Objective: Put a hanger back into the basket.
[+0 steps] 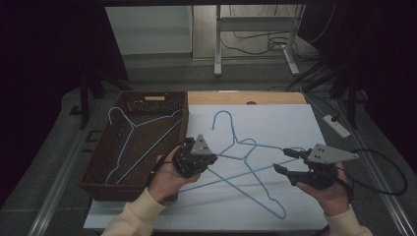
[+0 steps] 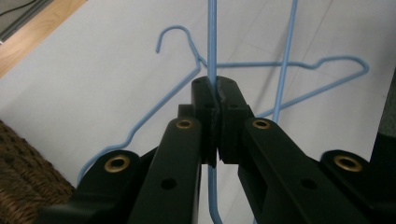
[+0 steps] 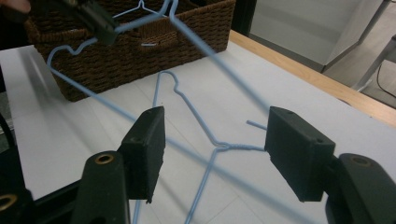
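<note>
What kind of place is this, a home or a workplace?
Probably a lab or recording room, not a home: a white-covered table stands on grey floor, another metal table frame is behind it, and loose cables and a power strip lie around.

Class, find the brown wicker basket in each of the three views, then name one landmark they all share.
High view: wicker basket at left, beside the white sheet.
Left gripper view: bottom left corner.
Right gripper view: top left.
Shared landmark: the blue hanger lying flat on the sheet.
</note>
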### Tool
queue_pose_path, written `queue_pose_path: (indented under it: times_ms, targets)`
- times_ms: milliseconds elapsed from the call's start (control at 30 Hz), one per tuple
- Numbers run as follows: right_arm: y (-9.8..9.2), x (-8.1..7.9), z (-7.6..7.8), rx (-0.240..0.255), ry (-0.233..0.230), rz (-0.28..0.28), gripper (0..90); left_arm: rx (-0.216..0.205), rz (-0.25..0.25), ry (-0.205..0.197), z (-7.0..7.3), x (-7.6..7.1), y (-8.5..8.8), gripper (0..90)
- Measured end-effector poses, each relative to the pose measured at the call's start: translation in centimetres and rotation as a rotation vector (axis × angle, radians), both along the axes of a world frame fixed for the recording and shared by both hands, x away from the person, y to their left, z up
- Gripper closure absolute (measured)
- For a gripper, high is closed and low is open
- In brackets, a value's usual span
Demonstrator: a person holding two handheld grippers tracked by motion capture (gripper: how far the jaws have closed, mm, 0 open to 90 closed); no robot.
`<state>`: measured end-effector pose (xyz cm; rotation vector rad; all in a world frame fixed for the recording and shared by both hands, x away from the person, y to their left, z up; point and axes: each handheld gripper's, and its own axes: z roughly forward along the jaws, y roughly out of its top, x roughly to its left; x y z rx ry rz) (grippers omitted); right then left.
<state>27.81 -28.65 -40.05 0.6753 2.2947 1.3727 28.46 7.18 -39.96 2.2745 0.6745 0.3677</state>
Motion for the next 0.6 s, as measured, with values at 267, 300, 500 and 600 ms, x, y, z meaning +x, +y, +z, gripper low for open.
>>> queue_pose_path:
  times_ms: [267,300,500,600]
  targets:
    - [-0.4,0.1,-0.6,0.000,0.009,-0.013,37.9,-0.096,0.040,0.007,1.6,-0.1,1.5,88.5]
    - [-0.5,0.1,-0.6,0.000,0.009,-0.014,37.9,-0.102,0.042,0.003,1.9,-0.1,1.6,88.5]
    - [-0.5,0.1,-0.9,-0.003,0.017,-0.013,38.0,-0.188,0.052,0.000,2.9,0.1,2.9,88.6]
    - [-0.5,0.1,-1.1,-0.006,0.023,-0.014,38.0,-0.216,0.055,-0.005,3.3,0.1,3.3,88.6]
